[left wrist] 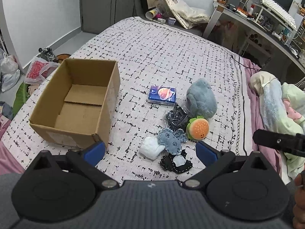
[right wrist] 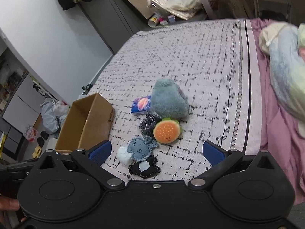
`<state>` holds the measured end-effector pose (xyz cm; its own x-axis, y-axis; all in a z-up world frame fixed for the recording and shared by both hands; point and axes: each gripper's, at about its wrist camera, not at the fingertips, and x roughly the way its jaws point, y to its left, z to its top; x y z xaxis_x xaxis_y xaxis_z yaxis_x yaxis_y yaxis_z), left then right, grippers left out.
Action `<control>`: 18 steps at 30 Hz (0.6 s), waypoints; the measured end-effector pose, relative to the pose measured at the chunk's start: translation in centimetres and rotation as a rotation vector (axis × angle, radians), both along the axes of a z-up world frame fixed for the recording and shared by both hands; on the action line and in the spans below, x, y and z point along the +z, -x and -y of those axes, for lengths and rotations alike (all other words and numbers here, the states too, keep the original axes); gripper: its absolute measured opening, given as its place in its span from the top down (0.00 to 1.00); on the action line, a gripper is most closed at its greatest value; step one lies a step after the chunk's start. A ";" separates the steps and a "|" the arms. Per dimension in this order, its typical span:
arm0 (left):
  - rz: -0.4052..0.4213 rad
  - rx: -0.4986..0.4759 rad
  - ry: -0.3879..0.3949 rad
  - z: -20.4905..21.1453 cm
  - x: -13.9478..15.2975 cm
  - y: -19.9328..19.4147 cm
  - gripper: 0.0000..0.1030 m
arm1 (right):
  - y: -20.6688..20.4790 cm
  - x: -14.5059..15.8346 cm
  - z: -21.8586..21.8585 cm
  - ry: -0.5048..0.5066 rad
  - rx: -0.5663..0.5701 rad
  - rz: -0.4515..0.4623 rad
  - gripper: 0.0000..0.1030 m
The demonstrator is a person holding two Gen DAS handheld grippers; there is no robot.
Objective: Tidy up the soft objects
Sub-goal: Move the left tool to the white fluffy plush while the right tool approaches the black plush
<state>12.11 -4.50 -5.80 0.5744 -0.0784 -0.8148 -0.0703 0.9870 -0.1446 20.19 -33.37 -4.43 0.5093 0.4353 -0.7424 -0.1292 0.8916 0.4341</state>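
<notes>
A pile of soft things lies on the bed: a grey-blue plush (left wrist: pixel 202 98) (right wrist: pixel 168 99), a burger plush (left wrist: pixel 198 128) (right wrist: pixel 166 131), a denim patch toy (left wrist: pixel 170 140) (right wrist: pixel 140 149), a white soft bundle (left wrist: pixel 151 148) (right wrist: pixel 124 155), a black stitched cushion (left wrist: pixel 177 163) (right wrist: pixel 144 168), a black shiny packet (left wrist: pixel 176 117) (right wrist: pixel 146 125) and a blue tissue pack (left wrist: pixel 162 95) (right wrist: pixel 141 105). An open cardboard box (left wrist: pixel 76 103) (right wrist: pixel 85 124) stands empty to their left. My left gripper (left wrist: pixel 150 151) hovers open just before the pile. My right gripper (right wrist: pixel 156 151) is open, also near the pile.
The bed carries a white cover with black dashes (left wrist: pixel 162 53). Pink sheet and bunched blankets (left wrist: pixel 276 105) lie at the right. Bags (left wrist: pixel 38 70) sit on the floor left of the bed. A cluttered desk (left wrist: pixel 266 19) stands at the far right.
</notes>
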 end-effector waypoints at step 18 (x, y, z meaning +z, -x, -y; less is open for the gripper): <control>-0.096 0.079 0.038 -0.1 -5.5 -4.4 0.14 | -3.5 -7.0 -0.3 -0.211 -0.072 -0.244 0.13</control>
